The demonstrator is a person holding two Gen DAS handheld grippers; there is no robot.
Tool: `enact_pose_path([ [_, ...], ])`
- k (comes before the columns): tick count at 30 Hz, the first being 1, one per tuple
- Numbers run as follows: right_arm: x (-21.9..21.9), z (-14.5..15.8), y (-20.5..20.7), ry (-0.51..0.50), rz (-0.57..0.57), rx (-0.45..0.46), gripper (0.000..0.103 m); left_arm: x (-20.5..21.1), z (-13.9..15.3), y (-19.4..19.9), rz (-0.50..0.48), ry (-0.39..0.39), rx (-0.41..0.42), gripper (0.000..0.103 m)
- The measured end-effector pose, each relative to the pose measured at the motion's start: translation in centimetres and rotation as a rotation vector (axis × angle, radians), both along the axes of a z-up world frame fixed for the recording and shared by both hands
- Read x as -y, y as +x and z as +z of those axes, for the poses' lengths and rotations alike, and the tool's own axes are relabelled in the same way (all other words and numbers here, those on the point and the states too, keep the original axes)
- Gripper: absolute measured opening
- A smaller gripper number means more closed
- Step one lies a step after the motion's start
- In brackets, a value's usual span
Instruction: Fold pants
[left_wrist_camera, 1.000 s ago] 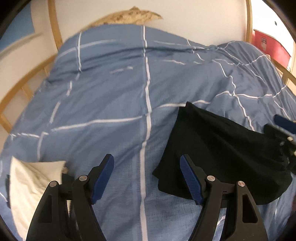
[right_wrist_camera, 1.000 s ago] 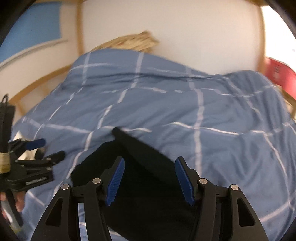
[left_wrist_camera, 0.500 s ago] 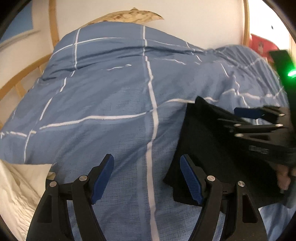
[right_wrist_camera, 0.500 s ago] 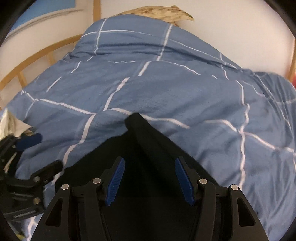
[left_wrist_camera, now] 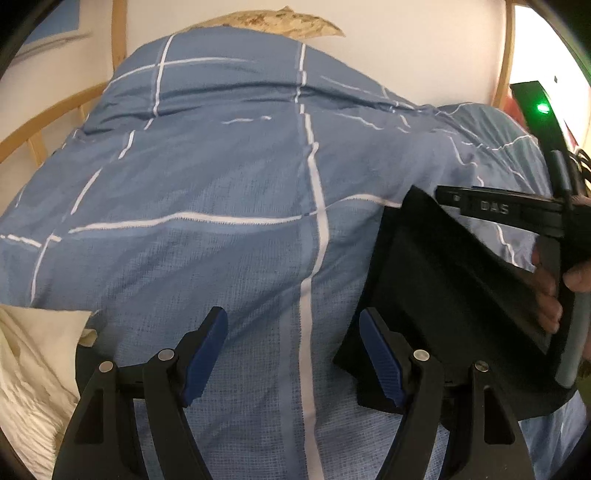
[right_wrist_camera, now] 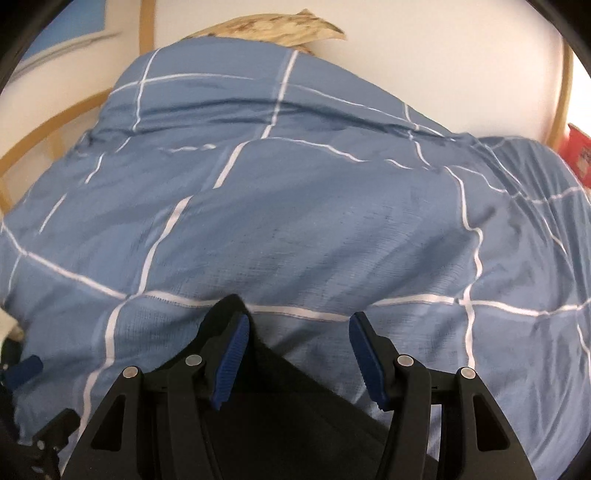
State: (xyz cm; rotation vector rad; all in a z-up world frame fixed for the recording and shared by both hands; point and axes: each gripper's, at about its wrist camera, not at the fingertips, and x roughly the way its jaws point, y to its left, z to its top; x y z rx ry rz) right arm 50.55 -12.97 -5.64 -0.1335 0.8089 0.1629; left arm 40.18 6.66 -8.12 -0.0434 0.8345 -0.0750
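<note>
The black pants lie folded into a compact dark slab on the blue checked duvet, at the right of the left wrist view. My left gripper hovers open over bare duvet, its right pad just beside the pants' left edge. One of the right gripper's fingers reaches over the pants' far corner, with a hand behind it. In the right wrist view my right gripper stands open above the pants. Their far corner pokes up behind its left pad, and nothing is pinched.
A white sheet or pillow lies at the lower left. A patterned pillow sits at the head of the bed. A wooden frame runs along the left side and a red box stands far right.
The right gripper has come in from the right and forward over the pants, so they now sit low in its view. The left gripper dropped slightly; both stay open.
</note>
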Motion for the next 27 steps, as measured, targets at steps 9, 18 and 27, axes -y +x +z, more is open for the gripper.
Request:
enact_pose_path([
  [9, 7.2, 3.2, -15.3, 0.063, -0.402, 0.196, 0.076, 0.6, 1.2, -0.5, -0.048, 0.004, -0.049, 0.073],
  [18, 10.0, 0.4, -27.3, 0.311, -0.813, 0.297, 0.077, 2.4, 3.1, -3.5, -0.216, 0.054, 0.016, 0.073],
  [27, 8.6, -4.1, -28.4, 0.355, -0.842, 0.202, 0.077, 2.8, 0.0, -2.8, -0.303, -0.009, -0.104, 0.041],
])
